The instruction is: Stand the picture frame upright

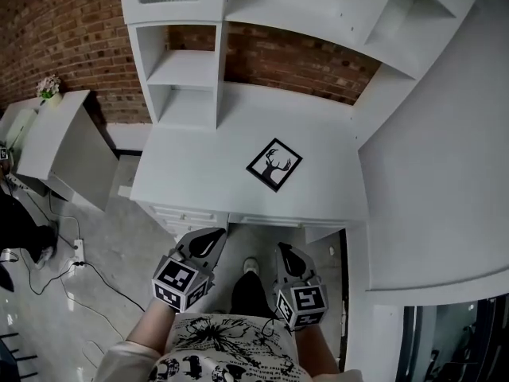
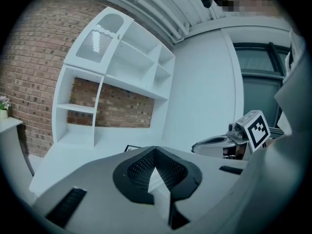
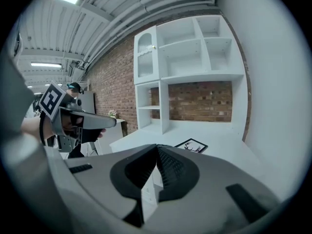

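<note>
Two grippers, left gripper (image 1: pixel 211 237) and right gripper (image 1: pixel 285 251), hung closed and empty just short of the white desk (image 1: pixel 191 173). At twelve o'clock the picture frame (image 1: pixel 274 165) lay flat on it, well apart from both. Beyond rose white shelves (image 1: pixel 191 70) against a brick wall (image 1: pixel 56 30). At ten o'clock stood a cabinet (image 1: pixel 56 138) bearing flowers (image 1: pixel 49 87), cables (image 1: pixel 89 273) on the floor (image 1: pixel 119 245) nearby

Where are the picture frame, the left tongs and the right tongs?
picture frame (image 1: pixel 274 165): head view, centre of its deer print.
left tongs (image 1: pixel 218 234): head view, at the shut tips, nothing between them.
right tongs (image 1: pixel 282 250): head view, at the shut tips, nothing between them.
</note>
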